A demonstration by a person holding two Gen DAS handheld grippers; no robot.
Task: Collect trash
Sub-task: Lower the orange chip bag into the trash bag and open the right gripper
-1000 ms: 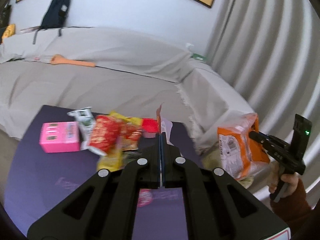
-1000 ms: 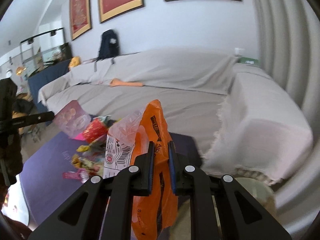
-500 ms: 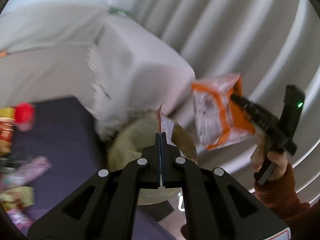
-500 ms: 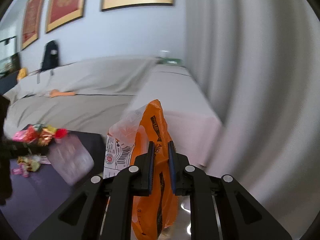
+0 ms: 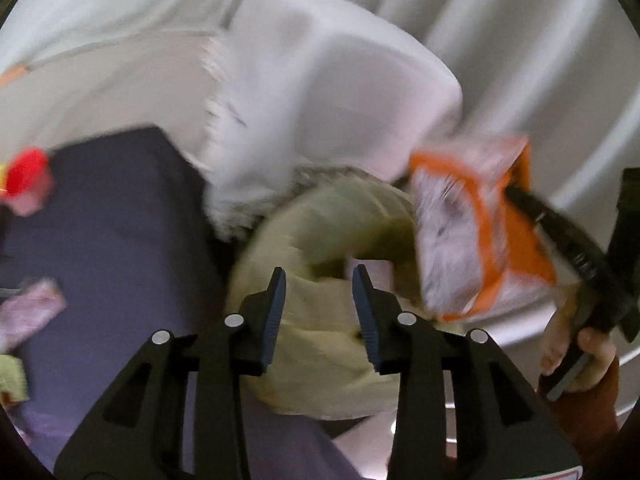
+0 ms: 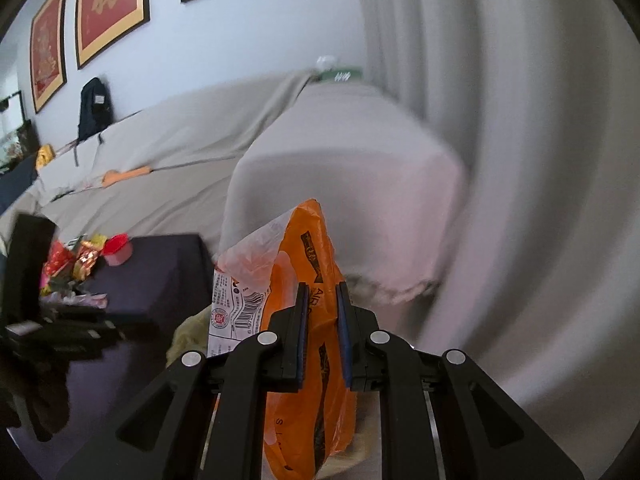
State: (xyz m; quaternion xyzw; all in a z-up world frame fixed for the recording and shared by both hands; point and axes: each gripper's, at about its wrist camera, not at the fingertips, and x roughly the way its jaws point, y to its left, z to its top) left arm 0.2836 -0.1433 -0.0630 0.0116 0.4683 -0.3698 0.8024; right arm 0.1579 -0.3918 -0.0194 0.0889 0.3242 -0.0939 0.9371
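Orange and white, the snack bag [image 6: 304, 300] is pinched between the right gripper [image 6: 322, 332] fingers, hanging just above the yellowish bin bag [image 5: 320, 248], whose lined opening sits beside the purple table [image 5: 108, 220]. The left gripper [image 5: 319, 312] is spread apart with nothing between its fingers, directly over that bin bag; a pale scrap [image 5: 370, 270] shows inside the opening, too blurred to identify. More wrappers [image 6: 76, 260] lie on the table, well apart from the bin bag. A grey-covered sofa [image 6: 340, 168] stands behind it.
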